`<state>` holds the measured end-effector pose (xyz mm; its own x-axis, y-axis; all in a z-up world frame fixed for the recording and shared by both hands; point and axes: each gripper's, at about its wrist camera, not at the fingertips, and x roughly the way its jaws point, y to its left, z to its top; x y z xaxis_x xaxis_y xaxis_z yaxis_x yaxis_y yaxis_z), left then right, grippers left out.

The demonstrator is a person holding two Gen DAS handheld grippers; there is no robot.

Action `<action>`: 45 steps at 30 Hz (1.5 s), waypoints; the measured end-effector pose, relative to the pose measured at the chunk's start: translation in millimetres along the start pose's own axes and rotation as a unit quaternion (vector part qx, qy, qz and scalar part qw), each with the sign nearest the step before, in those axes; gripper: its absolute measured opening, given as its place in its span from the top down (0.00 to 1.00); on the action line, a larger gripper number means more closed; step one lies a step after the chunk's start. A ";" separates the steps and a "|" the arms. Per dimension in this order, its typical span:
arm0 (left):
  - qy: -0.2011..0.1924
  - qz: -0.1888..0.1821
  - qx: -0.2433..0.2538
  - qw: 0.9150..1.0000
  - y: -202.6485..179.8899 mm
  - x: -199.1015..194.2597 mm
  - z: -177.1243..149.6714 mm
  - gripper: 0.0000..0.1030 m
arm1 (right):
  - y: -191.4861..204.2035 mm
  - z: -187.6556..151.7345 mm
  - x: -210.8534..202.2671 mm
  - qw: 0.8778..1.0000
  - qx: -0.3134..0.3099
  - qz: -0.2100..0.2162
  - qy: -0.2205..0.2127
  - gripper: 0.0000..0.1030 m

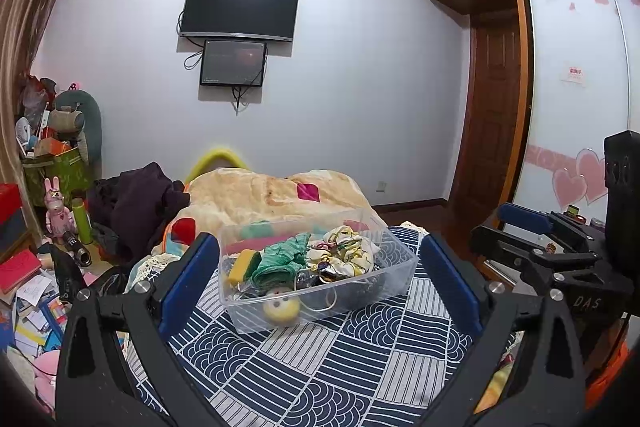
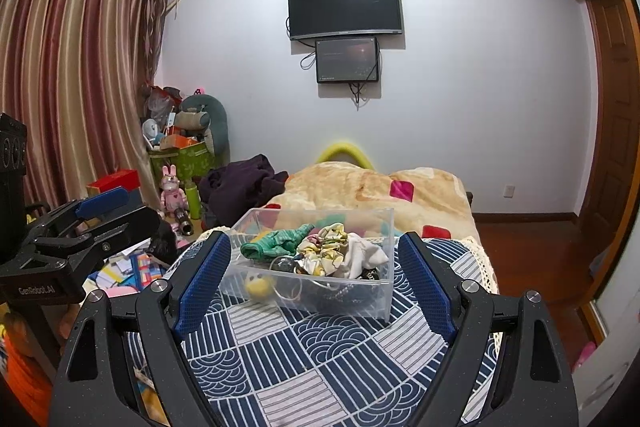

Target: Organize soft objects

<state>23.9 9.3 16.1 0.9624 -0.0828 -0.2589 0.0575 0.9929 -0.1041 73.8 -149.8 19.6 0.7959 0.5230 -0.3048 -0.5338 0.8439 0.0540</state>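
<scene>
The left gripper (image 1: 320, 275) has speckled matte-black arms with triangular cutouts, silver round screws at the joints, and blue ribbed pads (image 1: 188, 277) on its fingers. The right gripper (image 2: 316, 281) is built the same way (seen side-on from the left camera, its body reads "DAS").

Right gripper (image 2: 316, 279) low centre of frame, jaws spread wide, nothing between the blue pads (image 2: 206, 277). Clear bin (image 2: 360, 307) mid-frame on patterned cloth (image 2: 320, 367), between the pads in line of sight but apart from them. In the bin: green cloth (image 2: 276, 241), floral scrunchie (image 2: 322, 251), white cloth (image 2: 364, 253), yellow plush (image 2: 258, 285) against front wall. Left gripper (image 2: 100, 213) at left edge, also open. TV (image 2: 344, 5) upper centre on wall. Curtain (image 2: 72, 75) upper left.
</scene>
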 end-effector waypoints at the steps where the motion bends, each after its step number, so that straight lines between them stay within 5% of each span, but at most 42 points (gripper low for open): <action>1: 0.000 0.000 0.000 1.000 0.2 -0.4 -0.2 0.01 | -0.1 0.5 0.5 1.000 0.000 0.001 0.000 0.18; 45: 0.009 -0.015 0.004 1.000 -3.4 0.0 -1.9 0.01 | 3.4 0.1 -1.3 1.000 0.001 0.000 0.003 0.18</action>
<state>23.2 5.8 14.7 0.9553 -0.1132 -0.2731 0.0879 0.9908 -0.1034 71.0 -147.6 20.3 0.7941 0.5221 -0.3111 -0.5330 0.8442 0.0562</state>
